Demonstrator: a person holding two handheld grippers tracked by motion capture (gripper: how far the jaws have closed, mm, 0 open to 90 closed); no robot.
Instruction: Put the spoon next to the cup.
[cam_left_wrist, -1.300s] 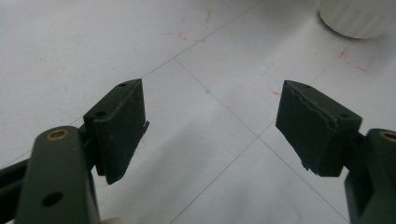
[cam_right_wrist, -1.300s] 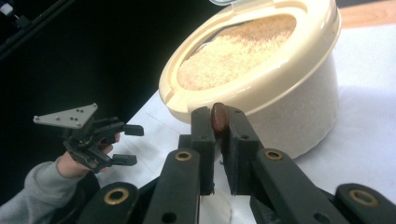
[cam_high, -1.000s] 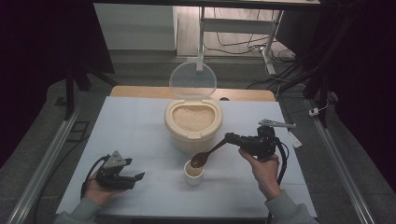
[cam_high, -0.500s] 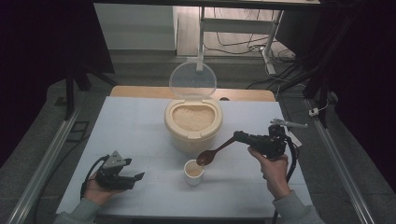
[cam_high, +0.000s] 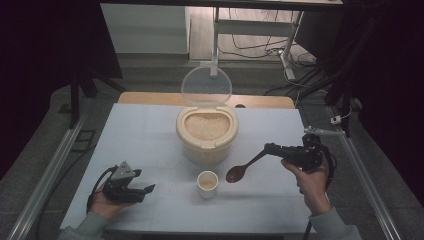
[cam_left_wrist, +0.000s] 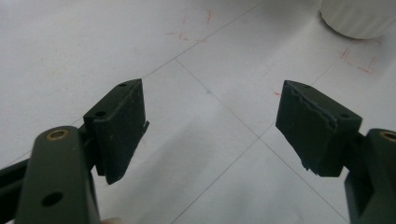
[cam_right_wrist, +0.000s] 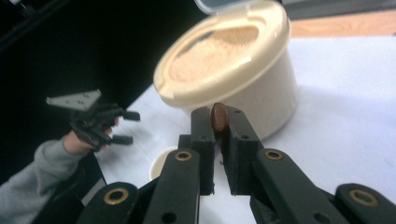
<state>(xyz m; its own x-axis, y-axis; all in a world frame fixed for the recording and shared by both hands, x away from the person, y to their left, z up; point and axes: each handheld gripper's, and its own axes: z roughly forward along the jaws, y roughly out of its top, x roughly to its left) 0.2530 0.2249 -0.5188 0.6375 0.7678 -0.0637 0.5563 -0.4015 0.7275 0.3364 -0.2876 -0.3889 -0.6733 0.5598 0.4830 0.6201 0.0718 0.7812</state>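
A cream tub of grain (cam_high: 205, 135) stands mid-table with its clear lid (cam_high: 206, 86) tipped up behind it. Just in front sits a small white cup (cam_high: 207, 183) holding some grain. My right gripper (cam_high: 270, 148) is shut on the handle of a brown spoon (cam_high: 240, 170), whose bowl hangs just right of the cup, above the table. In the right gripper view the spoon (cam_right_wrist: 218, 120) sits edge-on between the jaws of the right gripper (cam_right_wrist: 218, 112), with the tub (cam_right_wrist: 233, 70) behind. My left gripper (cam_high: 147, 190) rests open on the table at front left, holding nothing (cam_left_wrist: 210, 126).
The table (cam_high: 140, 135) has a pale blue-white top with thin lines and red marks. Metal rails (cam_high: 45, 175) run along both sides. A wooden strip (cam_high: 150, 98) edges the far side. The cup's base (cam_left_wrist: 359, 18) shows ahead of the left gripper.
The right gripper has drawn back to the right with the spoon, taking its bowl from over the cup to beside it. The left gripper has stayed put.
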